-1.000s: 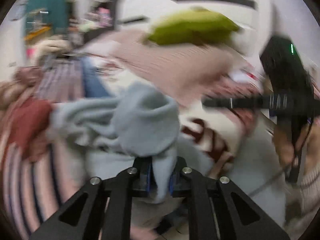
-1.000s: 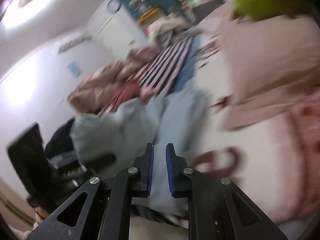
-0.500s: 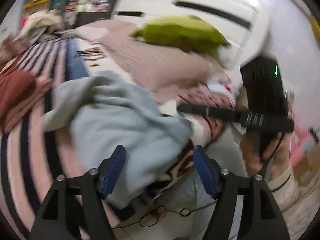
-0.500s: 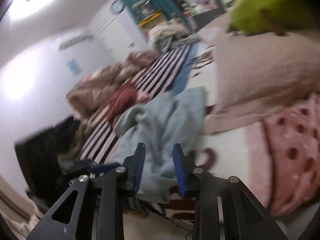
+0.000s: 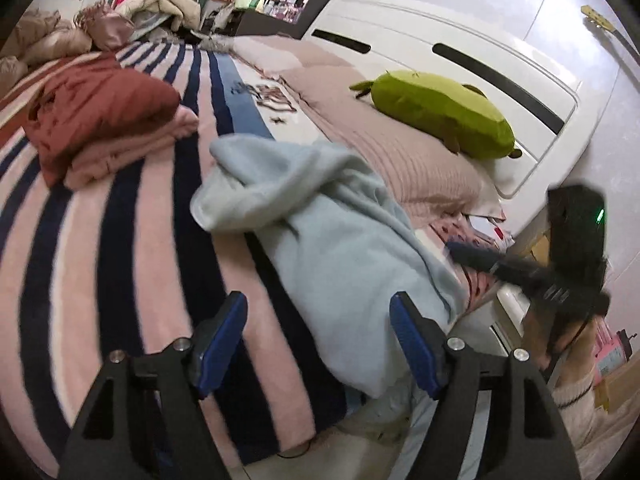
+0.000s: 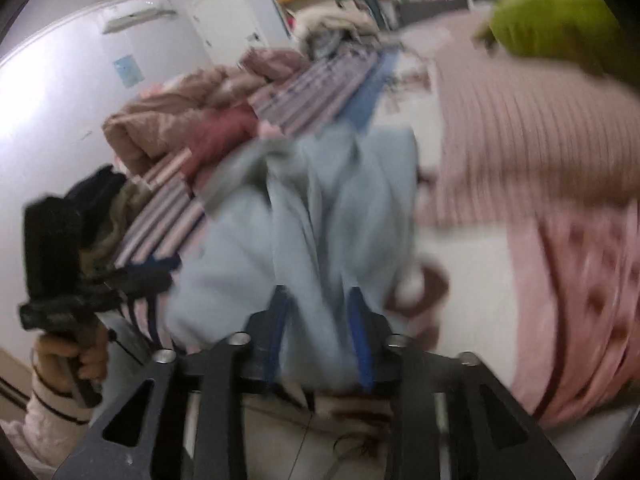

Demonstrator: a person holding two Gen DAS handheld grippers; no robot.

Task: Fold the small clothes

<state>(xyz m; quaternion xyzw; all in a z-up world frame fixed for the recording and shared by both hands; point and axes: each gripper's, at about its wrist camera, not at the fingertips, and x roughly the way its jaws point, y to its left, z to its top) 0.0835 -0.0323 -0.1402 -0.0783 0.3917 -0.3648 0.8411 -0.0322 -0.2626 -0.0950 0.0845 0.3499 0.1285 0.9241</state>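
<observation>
A light blue garment [image 5: 340, 240] lies crumpled on the striped bed near its front edge, and shows blurred in the right wrist view [image 6: 320, 220]. My left gripper [image 5: 318, 340] is wide open and empty, with the garment's near end lying between its blue pads without touching them. My right gripper [image 6: 320, 336] is partly open over the garment's near end, with cloth between its pads but not clamped. The right gripper [image 5: 520, 268] appears at the right in the left wrist view. The left gripper [image 6: 100, 284] appears at the left in the right wrist view.
A pink and navy striped blanket [image 5: 100, 240] covers the bed. A folded dark red and pink pile [image 5: 100, 120] sits at the far left. A green plush [image 5: 440, 116] rests on a ribbed pink pillow [image 5: 400, 152] by the white headboard [image 5: 460, 52]. More clothes [image 5: 60, 32] are heaped at the far end.
My left gripper let go of the blue garment and opened wide. The garment dropped onto the bed. My right gripper opened and moved in over the garment's near end.
</observation>
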